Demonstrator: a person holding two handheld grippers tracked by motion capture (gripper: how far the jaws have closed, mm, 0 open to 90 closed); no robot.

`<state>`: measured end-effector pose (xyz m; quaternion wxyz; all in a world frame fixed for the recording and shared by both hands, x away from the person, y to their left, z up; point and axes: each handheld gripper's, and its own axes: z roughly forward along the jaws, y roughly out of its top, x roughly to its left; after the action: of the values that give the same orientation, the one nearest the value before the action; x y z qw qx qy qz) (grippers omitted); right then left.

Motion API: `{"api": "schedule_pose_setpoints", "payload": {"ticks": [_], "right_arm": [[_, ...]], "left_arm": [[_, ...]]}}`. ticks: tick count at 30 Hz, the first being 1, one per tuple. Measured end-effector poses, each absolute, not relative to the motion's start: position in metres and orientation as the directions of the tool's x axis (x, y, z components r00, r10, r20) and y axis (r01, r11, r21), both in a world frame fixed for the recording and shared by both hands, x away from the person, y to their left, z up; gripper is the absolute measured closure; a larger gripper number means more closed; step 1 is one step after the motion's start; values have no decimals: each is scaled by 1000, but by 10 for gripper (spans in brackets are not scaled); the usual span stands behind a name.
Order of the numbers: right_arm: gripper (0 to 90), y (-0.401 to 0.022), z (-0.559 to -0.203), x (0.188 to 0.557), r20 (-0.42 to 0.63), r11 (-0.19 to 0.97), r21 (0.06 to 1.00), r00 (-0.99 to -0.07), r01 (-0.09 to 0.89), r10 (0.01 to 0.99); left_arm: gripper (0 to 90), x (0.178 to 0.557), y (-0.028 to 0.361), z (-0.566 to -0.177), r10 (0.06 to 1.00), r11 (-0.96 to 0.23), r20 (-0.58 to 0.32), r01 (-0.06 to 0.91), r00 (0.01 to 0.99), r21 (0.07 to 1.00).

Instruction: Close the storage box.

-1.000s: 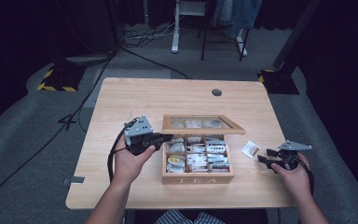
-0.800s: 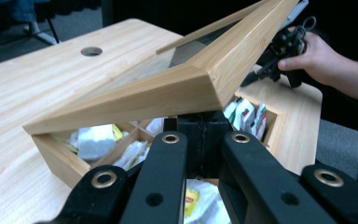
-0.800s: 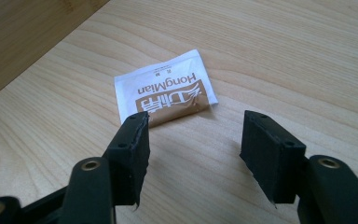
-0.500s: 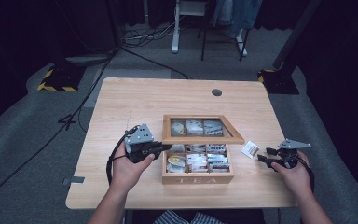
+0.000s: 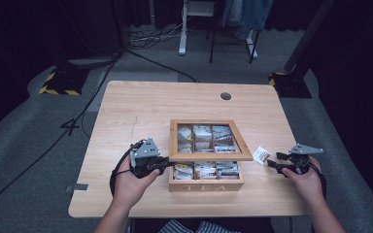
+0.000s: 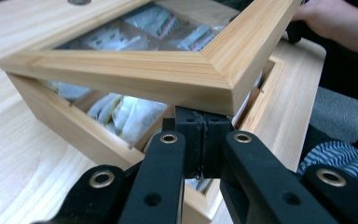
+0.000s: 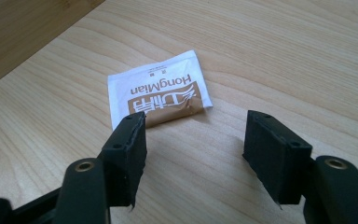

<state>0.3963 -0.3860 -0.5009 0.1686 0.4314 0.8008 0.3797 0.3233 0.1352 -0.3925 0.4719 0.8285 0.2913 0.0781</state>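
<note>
My left gripper (image 6: 203, 140) has its jaws clenched under the glazed wooden lid (image 6: 177, 77); my right gripper (image 7: 193, 154) gapes before a flat paper sachet (image 7: 161, 95).

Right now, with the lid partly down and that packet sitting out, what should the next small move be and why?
Probably ease the right gripper forward around the tea packet: its jaws stand open just short of it, and the packet lies flat on the table beside the tea box. The left gripper, shut, props the lid partly open.
</note>
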Motion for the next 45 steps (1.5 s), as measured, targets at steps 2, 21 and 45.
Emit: {"api": "schedule_pose_setpoints", "payload": {"ticks": [2,21,45], "right_arm": [[399,-385,-501,397,58,339,753,-571,564,819],[391,-383,-502,398,82,318,764,-574,561,815],[389,-384,-502,397,95,309,763,-572,567,815]], "left_arm": [[881,322,136,-394,558,-394,-146,416,817,820],[874,317,135,-398,560,-484,-140,460,816,744],[802,310,128,-404,554,-541,-171,509,815,670]]}}
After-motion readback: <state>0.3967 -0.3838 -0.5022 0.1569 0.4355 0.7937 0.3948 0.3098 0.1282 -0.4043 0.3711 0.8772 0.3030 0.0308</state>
